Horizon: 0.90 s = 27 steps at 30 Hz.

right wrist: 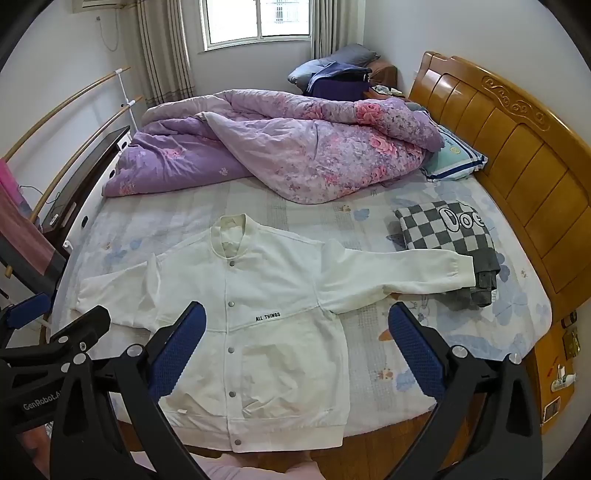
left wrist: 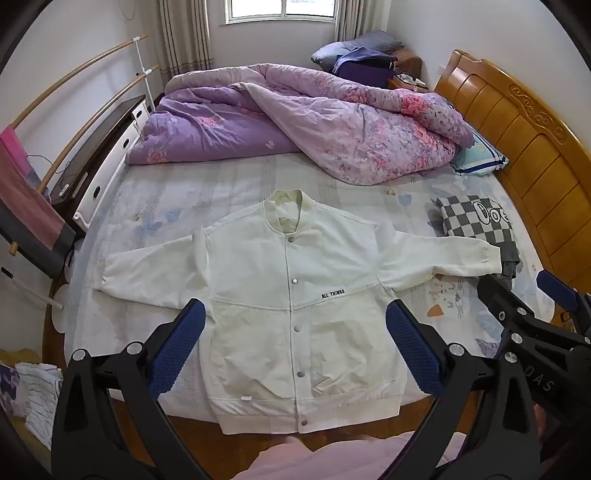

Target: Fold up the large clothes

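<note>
White snap-front cotton jacket [left wrist: 295, 317] lies flat on the bed, below both wide-spread, empty grippers: left gripper [left wrist: 295, 343], right gripper [right wrist: 297, 347].

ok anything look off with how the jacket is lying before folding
Mostly flat and buttoned, but the white jacket has one sleeve cuff resting on the folded checkered garment, and its hem hangs past the mattress edge.

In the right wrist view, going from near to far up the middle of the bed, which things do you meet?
White jacket → bare stretch of bed sheet → purple floral quilt → window on the far wall.
</note>
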Each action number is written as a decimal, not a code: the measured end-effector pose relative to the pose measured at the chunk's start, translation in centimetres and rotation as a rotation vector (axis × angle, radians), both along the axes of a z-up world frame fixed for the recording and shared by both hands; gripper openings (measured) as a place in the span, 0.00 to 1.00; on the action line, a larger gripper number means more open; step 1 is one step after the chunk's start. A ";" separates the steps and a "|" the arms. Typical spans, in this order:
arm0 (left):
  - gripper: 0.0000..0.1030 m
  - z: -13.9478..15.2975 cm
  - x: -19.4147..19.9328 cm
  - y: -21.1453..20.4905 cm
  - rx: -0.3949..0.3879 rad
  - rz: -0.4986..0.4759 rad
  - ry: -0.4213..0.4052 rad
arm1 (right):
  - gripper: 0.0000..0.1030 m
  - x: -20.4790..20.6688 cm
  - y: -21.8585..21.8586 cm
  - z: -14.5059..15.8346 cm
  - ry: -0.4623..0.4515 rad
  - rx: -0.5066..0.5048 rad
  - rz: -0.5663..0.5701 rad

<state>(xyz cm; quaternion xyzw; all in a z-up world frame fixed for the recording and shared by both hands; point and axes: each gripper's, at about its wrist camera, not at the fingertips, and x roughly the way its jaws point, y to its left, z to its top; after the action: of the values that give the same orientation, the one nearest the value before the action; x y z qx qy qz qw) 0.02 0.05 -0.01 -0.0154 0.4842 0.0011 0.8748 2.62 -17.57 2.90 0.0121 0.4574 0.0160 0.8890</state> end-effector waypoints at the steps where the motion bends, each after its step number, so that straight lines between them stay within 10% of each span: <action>1: 0.95 0.0 0.0 0.0 0.001 0.000 0.000 | 0.93 0.0 0.0 0.0 -0.002 -0.006 0.003; 27: 0.95 -1.2 -0.4 -0.5 -0.008 -0.004 0.021 | 0.93 -0.7 -0.5 -1.1 0.011 0.001 0.005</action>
<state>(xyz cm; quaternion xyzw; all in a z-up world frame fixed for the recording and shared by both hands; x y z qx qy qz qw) -0.38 -0.42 -1.21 -0.0177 0.4935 -0.0024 0.8695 1.89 -18.05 1.79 0.0115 0.4625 0.0185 0.8863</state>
